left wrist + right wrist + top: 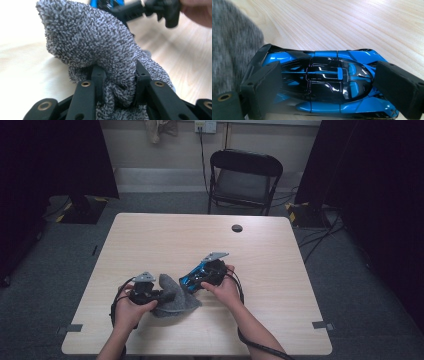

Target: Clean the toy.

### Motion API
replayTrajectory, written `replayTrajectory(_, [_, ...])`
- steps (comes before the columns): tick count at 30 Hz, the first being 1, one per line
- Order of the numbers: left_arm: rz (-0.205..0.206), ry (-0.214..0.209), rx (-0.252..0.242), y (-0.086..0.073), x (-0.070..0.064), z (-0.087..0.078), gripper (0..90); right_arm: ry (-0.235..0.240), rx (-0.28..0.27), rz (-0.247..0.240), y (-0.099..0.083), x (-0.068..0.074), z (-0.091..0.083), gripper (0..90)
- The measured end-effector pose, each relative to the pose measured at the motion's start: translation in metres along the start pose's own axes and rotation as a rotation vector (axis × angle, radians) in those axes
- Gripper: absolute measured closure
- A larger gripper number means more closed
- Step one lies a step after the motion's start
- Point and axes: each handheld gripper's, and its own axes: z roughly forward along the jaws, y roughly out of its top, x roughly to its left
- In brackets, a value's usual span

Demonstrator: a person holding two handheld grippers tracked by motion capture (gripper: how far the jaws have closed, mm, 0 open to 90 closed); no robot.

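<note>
A grey knitted sock is seen lying on the light wooden table, and everything else is placed here relative to it. At the sock's left edge, in the high view, the left gripper is held in the person's left hand. In the left gripper view the sock is pinched between the two black jaws: a fold of the fabric is clamped there, and part of the sock is lifted into a raised peak above them.

Just beside the sock's right edge, a blue and black toy car is held by the right gripper, which is gripped by the person's right hand. In the right gripper view the car is spanned end to end by the jaws, which are closed against its nose and tail, with the grey sock close at the tail end. Whether the car actually touches the sock cannot be told, since that part is blurred. The car appears to be raised a little off the table.

Beyond the far edge of the table from the sock, a black folding chair is seen.
</note>
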Motion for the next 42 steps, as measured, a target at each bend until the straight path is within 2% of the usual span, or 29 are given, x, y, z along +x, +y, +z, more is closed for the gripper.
replayTrajectory(2, [0.014,0.025,0.003,0.002,0.005,-0.006,69.2,0.0,-0.002,-0.001,0.0,0.0,0.0,7.6])
replayTrajectory(4, [0.012,0.035,-0.006,0.003,0.01,-0.01,69.2,0.0,0.002,0.0,0.0,0.0,0.0,7.6])
replayTrajectory(6, [0.015,0.064,-0.002,0.003,0.014,-0.012,69.2,0.001,0.005,0.0,0.001,0.0,0.0,7.6])
replayTrajectory(10, [-0.015,0.081,-0.011,0.001,0.024,-0.009,69.0,0.0,0.002,0.0,0.0,0.0,0.0,7.6])
replayTrajectory(12, [-0.016,0.093,-0.007,0.001,0.027,-0.005,68.8,0.0,0.004,0.001,0.0,0.0,0.0,7.6])
replayTrajectory(15, [-0.018,0.091,0.0,0.003,0.03,0.004,68.6,0.0,0.005,0.001,0.001,0.0,0.0,7.6])
replayTrajectory(17, [0.001,0.095,0.01,0.005,0.029,0.011,68.2,0.0,0.005,0.001,0.0,0.0,0.0,7.6])
replayTrajectory(23, [0.016,0.088,0.0,0.008,0.025,0.027,65.7,0.0,0.008,0.001,0.001,0.001,0.0,7.6])
replayTrajectory(31, [0.011,0.08,-0.021,0.008,0.025,0.034,61.1,-0.003,0.005,0.003,0.0,0.001,0.0,7.6])
replayTrajectory(35, [0.002,0.069,-0.03,0.007,0.026,0.036,56.0,-0.003,0.005,0.003,0.0,0.001,0.0,7.6])
replayTrajectory(42, [0.019,0.063,-0.039,0.005,0.025,0.038,58.4,-0.007,-0.003,0.005,-0.001,0.001,0.0,7.6])
